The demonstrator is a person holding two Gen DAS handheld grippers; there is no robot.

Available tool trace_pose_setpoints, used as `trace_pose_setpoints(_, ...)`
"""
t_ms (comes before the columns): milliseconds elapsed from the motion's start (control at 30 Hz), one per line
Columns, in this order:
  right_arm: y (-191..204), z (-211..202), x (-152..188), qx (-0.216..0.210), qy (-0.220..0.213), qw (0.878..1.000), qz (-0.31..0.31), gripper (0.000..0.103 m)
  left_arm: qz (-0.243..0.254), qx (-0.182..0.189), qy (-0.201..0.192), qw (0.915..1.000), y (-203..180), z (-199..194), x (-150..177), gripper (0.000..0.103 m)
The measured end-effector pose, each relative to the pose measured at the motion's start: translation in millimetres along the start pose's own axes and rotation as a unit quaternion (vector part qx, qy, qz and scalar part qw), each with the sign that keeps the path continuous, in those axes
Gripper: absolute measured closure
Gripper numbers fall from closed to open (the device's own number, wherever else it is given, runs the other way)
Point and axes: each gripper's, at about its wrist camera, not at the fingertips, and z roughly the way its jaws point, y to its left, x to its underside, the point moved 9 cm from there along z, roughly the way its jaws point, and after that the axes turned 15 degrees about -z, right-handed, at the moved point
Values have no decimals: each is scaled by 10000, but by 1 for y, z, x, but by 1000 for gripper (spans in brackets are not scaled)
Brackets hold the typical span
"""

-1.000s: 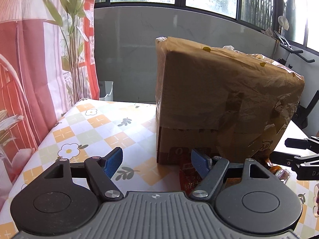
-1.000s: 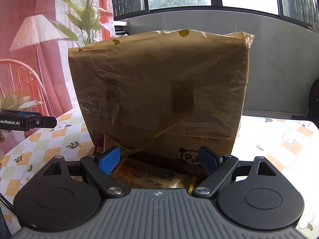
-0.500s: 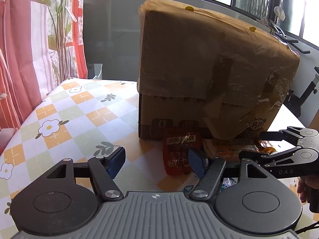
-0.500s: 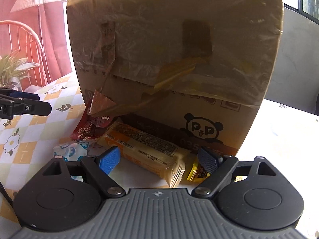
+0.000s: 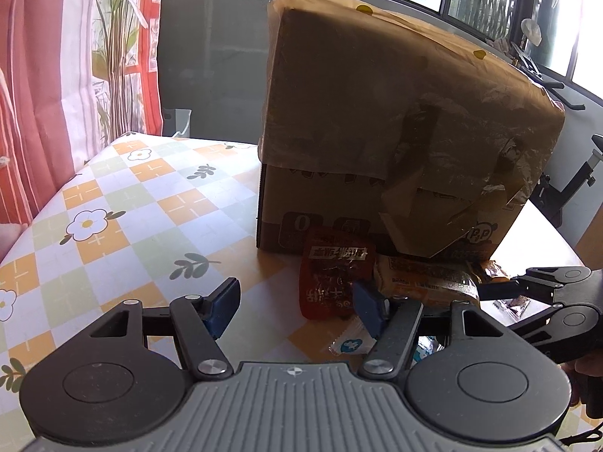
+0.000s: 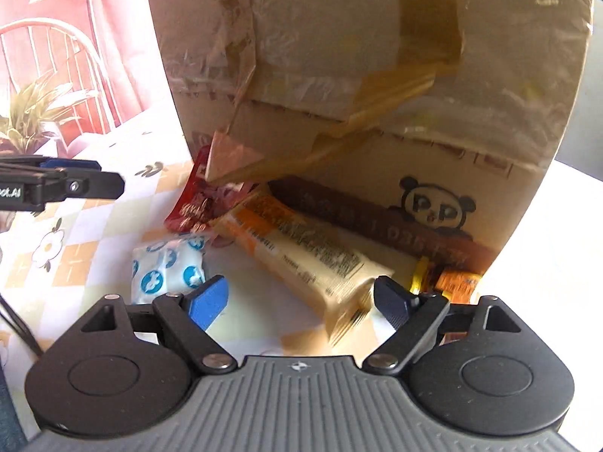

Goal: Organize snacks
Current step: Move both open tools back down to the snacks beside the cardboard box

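Observation:
A heap of snacks lies on the tablecloth against a taped cardboard box point(image 5: 395, 120) point(image 6: 377, 56). It holds a red packet point(image 5: 331, 278) point(image 6: 196, 203), a long orange-and-cream bar point(image 5: 426, 282) point(image 6: 309, 260), a white-and-blue packet point(image 6: 169, 271) point(image 5: 350, 344) and small orange sweets point(image 6: 448, 282). My left gripper point(image 5: 297, 301) point(image 6: 109, 179) is open and closing, with the red packet just ahead of its right finger and nothing pressed. My right gripper point(image 6: 301, 301) point(image 5: 505, 297) is open and closing slightly. The bar's near end lies between its fingers, untouched.
The checked flower tablecloth point(image 5: 124, 218) stretches left of the box. Red-and-white curtains point(image 5: 41, 86) and a plant stand beyond the table's left edge, with a wall and windows behind. A chair back point(image 6: 56, 71) shows at the left of the right wrist view.
Both grippers have dipped toward the table, and the snacks at the foot of the box have come into full view. The left jaws have narrowed.

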Motion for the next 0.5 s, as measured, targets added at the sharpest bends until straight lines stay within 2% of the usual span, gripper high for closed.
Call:
trace_pose_setpoints(100, 5, -8, 5, -62, -26, 9999, 116, 22, -10, 20, -14, 10000, -1, -1, 1, 34)
trace_pose_setpoints(233, 3, -11, -11, 333, -320, 9985, -288, 22, -45, 24, 4, 10000, -2, -3, 3, 34)
trace_pose_setpoints(300, 3, -2, -21, 318, -370, 9979, -432, 22, -60, 29, 3, 10000, -3, -4, 3, 34)
trace_pose_setpoints(467, 4, 28, -30, 289, -174, 9983, -481, 23, -138, -42, 179, 9997, 0, 1, 9, 34)
trace_pose_setpoints(500, 5, 31, -29, 259, -159, 9985, -452, 28, -201, -67, 219, 9995, 2, 1, 11, 35)
